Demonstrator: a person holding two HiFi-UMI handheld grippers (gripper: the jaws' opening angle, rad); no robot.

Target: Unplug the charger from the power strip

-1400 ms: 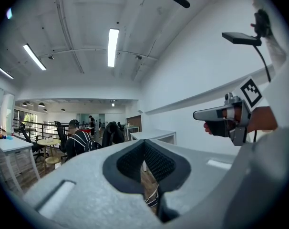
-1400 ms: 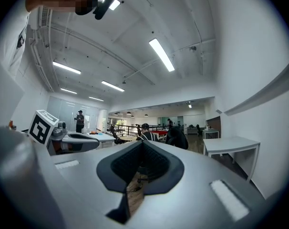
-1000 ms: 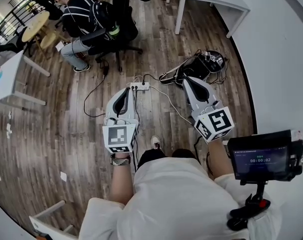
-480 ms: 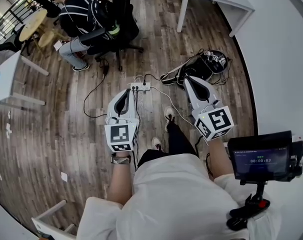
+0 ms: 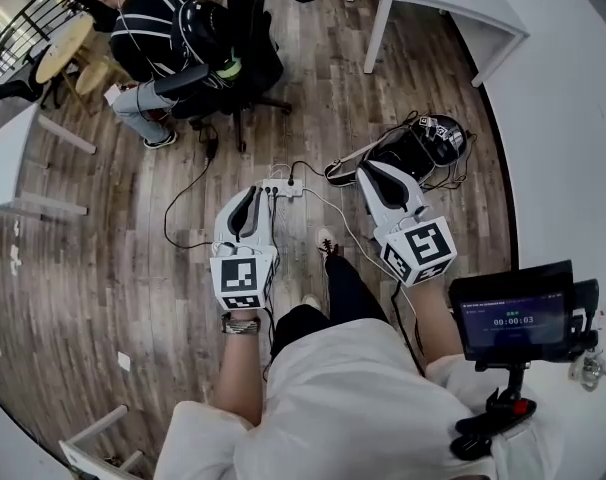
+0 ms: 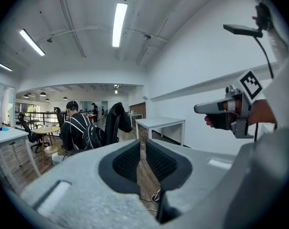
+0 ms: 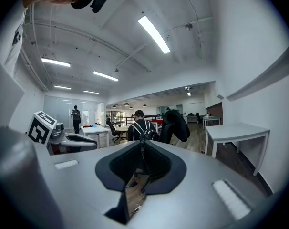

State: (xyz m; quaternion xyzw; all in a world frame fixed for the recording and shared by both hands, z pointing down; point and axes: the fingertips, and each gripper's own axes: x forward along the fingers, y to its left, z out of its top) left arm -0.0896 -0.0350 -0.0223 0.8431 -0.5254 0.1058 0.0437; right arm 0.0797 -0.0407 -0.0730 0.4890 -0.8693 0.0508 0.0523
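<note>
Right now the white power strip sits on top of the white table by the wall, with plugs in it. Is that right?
Not quite. The power strip lies on the wooden floor, not on the table. The head view shows it there, ahead of the person's feet, with plugs in it.

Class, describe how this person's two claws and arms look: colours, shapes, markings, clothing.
The left claw and right claw are pale grey moulded shells with black ribbed pads, each backed by a white cube bearing black square markers. The person wears a white short-sleeved top and a wristband on the left wrist.
</note>
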